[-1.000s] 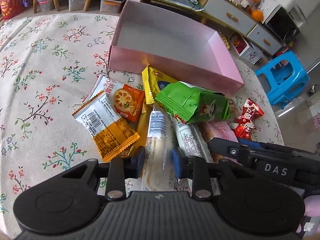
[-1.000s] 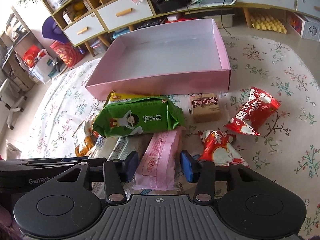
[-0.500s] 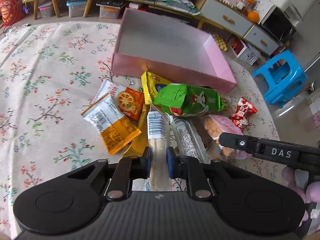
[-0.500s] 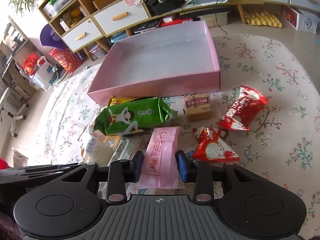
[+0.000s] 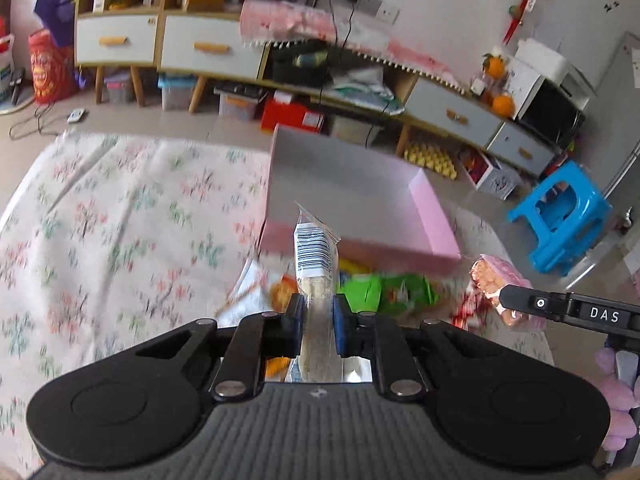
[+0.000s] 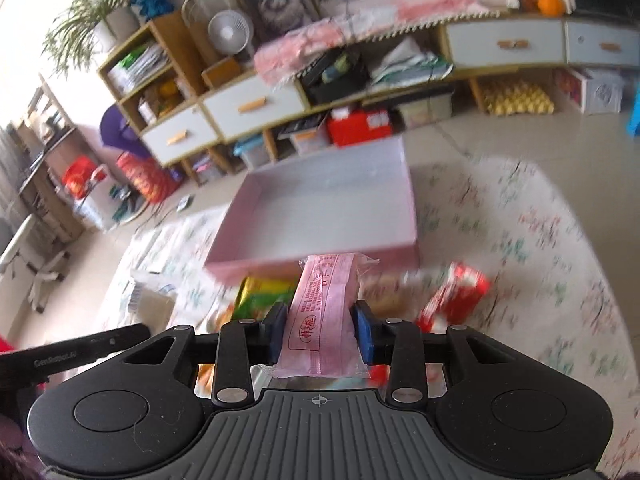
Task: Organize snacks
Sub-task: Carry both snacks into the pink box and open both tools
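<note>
My left gripper (image 5: 317,322) is shut on a long clear snack packet (image 5: 316,264) with a white barcode end, held up above the pile. My right gripper (image 6: 320,334) is shut on a pink snack packet (image 6: 326,300), also lifted off the cloth. In the left wrist view that pink packet (image 5: 496,280) shows at the right, in the other gripper's finger. The pink box (image 5: 360,196) (image 6: 332,208) lies open beyond both packets, with nothing seen inside. Below, blurred, lie a green packet (image 5: 384,290), a yellow packet (image 6: 260,292) and red packets (image 6: 456,292).
A floral cloth (image 5: 120,220) covers the table. A blue plastic stool (image 5: 560,220) stands off the table's right side. Low cabinets with drawers (image 6: 256,108) and storage bins line the far wall.
Both grippers closed on their packets and rose, lifting the clear packet and the pink packet off the pile. Both views now tilt up toward the box and the room.
</note>
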Demonstrator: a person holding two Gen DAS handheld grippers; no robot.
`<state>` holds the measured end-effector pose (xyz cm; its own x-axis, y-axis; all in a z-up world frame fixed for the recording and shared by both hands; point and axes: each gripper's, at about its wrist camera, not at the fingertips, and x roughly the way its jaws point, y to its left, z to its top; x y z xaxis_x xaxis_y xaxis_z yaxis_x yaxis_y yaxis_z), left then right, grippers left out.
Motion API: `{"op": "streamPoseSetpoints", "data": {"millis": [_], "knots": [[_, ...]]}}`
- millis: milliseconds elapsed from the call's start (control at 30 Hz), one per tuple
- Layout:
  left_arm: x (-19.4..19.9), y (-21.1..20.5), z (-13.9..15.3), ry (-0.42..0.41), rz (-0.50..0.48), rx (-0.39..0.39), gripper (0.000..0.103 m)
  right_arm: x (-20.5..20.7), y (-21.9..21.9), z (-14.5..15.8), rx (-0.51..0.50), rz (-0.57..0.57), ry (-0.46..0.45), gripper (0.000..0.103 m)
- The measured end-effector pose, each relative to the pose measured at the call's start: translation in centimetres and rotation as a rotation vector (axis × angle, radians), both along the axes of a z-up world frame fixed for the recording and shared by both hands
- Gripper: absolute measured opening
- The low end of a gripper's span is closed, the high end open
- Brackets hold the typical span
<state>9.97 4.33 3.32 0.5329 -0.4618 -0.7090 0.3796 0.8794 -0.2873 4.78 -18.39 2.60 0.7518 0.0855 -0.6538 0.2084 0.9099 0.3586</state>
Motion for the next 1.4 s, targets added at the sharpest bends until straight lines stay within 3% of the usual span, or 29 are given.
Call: {"op": "streamPoseSetpoints", "data": {"millis": [300, 600, 800, 1033, 1400], "knots": [[4.9, -2.8, -1.0, -0.07, -0.031, 0.042, 0.013, 4.7, -2.6, -0.2, -0.005, -0.009, -0.033, 0.035], [9.0, -5.1, -3.3, -0.208, -0.038, 0.088, 0.013, 10.8, -4.1, -4.3, -0.023, -0.001, -0.022, 0.035], [10.2, -5.4, -5.0, -0.256, -0.034, 0.118, 0.013, 13.0, -4.2, -6.4, -0.053, -0.001, -0.016, 0.035], [9.7, -3.9, -5.9, -0.151, -0.033, 0.167, 0.013, 13.2, -4.6, -8.3, -0.062, -0.009, 0.046, 0.035], [8.4, -2.1, -5.3, -0.032, -0.003, 0.197, 0.013, 11.9, -2.8, -8.2, -0.031, 0.019, 0.158, 0.035]]}}
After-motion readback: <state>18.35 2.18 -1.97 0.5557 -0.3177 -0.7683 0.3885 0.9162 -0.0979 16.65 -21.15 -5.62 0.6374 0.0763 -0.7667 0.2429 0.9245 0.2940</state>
